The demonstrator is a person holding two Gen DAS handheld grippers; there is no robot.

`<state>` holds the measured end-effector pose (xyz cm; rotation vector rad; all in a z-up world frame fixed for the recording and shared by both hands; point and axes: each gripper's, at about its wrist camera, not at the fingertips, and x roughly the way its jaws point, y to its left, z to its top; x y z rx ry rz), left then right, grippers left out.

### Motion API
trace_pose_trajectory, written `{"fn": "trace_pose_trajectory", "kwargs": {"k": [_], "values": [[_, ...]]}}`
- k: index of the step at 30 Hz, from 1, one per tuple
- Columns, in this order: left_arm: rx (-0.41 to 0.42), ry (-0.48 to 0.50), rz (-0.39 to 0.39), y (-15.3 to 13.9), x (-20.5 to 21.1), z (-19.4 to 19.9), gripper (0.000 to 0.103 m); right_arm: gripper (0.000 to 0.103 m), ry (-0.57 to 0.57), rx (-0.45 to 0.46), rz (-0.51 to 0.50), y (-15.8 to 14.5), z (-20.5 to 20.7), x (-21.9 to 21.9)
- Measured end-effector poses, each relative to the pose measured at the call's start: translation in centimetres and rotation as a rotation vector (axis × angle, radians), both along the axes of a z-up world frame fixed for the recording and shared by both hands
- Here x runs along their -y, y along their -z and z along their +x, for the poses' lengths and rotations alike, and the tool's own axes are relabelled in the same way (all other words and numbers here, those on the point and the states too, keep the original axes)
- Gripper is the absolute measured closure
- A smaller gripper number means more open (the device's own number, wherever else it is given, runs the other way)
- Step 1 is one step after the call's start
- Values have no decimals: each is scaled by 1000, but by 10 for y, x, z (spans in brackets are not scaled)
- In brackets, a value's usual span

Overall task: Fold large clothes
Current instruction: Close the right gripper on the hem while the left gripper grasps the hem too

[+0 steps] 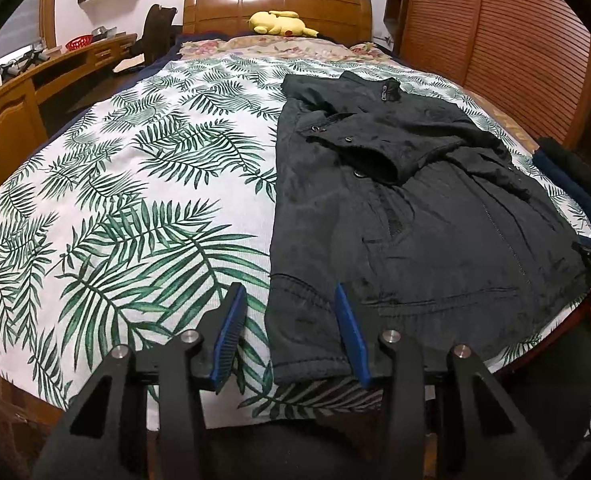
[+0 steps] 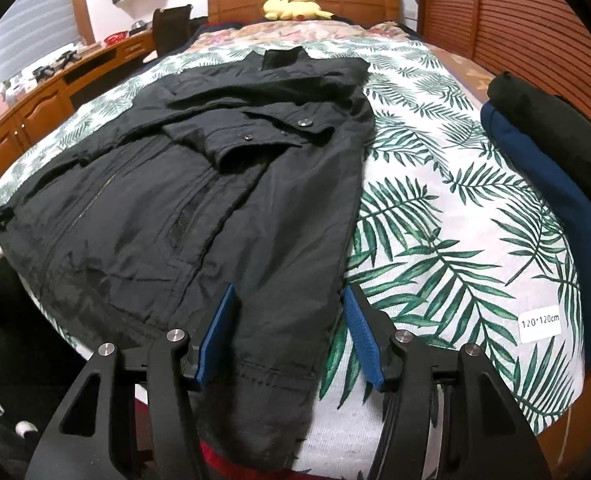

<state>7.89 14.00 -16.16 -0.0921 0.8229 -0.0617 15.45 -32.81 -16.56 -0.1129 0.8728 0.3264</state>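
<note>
Left wrist view, palm-leaf printed white bedspread (image 1: 135,200) on wooden-headboard bed (image 1: 275,6), black padded jacket (image 1: 435,220) lying flat, left gripper (image 1: 291,300) and right gripper (image 2: 291,300) both parted, gripping nothing, over the jacket's hem corners.

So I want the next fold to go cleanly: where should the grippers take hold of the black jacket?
Probably the black jacket at its bottom hem's two corners, from the bed's foot: that hem lies flat at the near edge, each open gripper over a corner, sleeves already folded in.

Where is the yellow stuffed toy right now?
The yellow stuffed toy lies at the far end of the bed, against the wooden headboard, beyond the black jacket.
</note>
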Motion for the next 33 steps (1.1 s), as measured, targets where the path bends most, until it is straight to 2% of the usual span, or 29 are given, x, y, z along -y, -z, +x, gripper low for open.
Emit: {"fn": "trace_pose_trajectory", "kwargs": {"k": [12,16,17,21,22,23,24,25,26,27,30,33], "values": [[-5,7,-2,3,5,-2,58,44,-4,-28,16,4,-12,0],[-8,26,-48,2,6,-2,59,43,0,-23,27,8,-13,-1],[-3,33,-57,1,7,-4,60,43,1,-24,28,9,-12,-1],[11,20,-29,-4,10,-7,82,43,-2,-20,24,10,-12,-2],[14,22,-37,-6,9,-8,86,45,-8,-17,21,9,-12,-3],[21,25,-44,-9,9,-8,91,52,-15,-15,21,9,-12,-4],[28,25,-44,-13,10,-8,96,64,-23,-12,24,8,-12,-5],[37,26,-42,-17,11,-9,97,71,-33,-10,35,7,-11,-7],[50,25,-32,-22,13,-9,98,82,-45,-15,49,6,-10,-8],[71,25,-21,-30,16,-10,98,87,-60,-23,69,4,-8,-8],[118,38,-15,-50,21,-13,99,92,-63,-11,102,-5,-1,-10],[167,54,-11,-75,23,-10,99,95,-66,50,151,-31,6,-9]]}}
